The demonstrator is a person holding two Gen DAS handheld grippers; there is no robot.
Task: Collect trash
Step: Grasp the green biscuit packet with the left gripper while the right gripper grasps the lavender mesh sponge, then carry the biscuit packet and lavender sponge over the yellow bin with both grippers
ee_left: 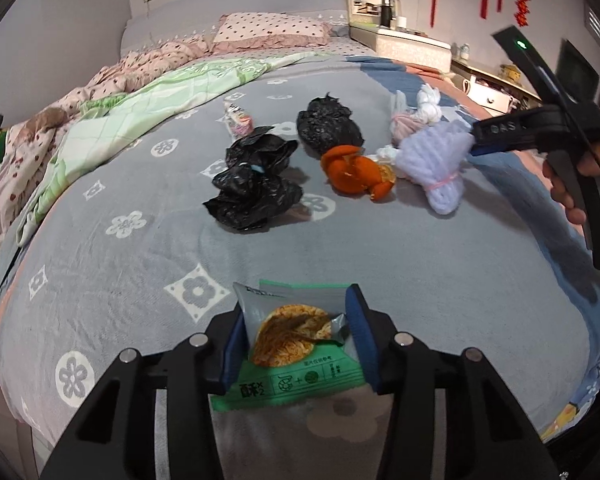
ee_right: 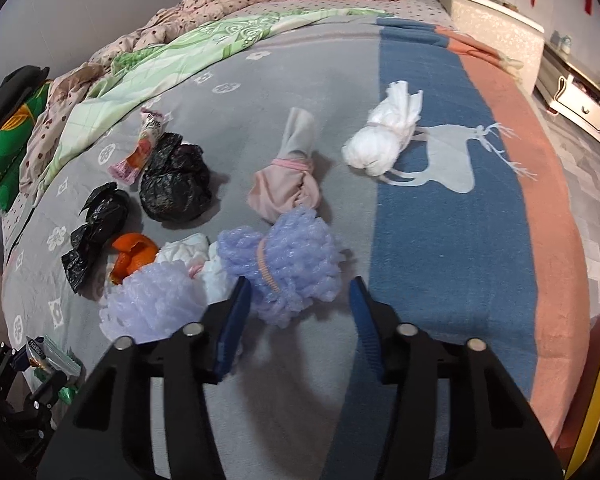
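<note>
Left gripper (ee_left: 296, 344) clamped on a green snack wrapper (ee_left: 290, 344), held above the near edge of the grey blanket (ee_left: 140, 280). Right gripper (ee_right: 300, 308) spread wide around a lilac foam-net bundle (ee_right: 288, 264), lying right of the orange peel (ee_right: 134, 256).

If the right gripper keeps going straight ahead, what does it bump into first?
Probably the purple foam bundle tied with a pink band: it lies right between the open right gripper fingers. Depth is hard to judge.
</note>
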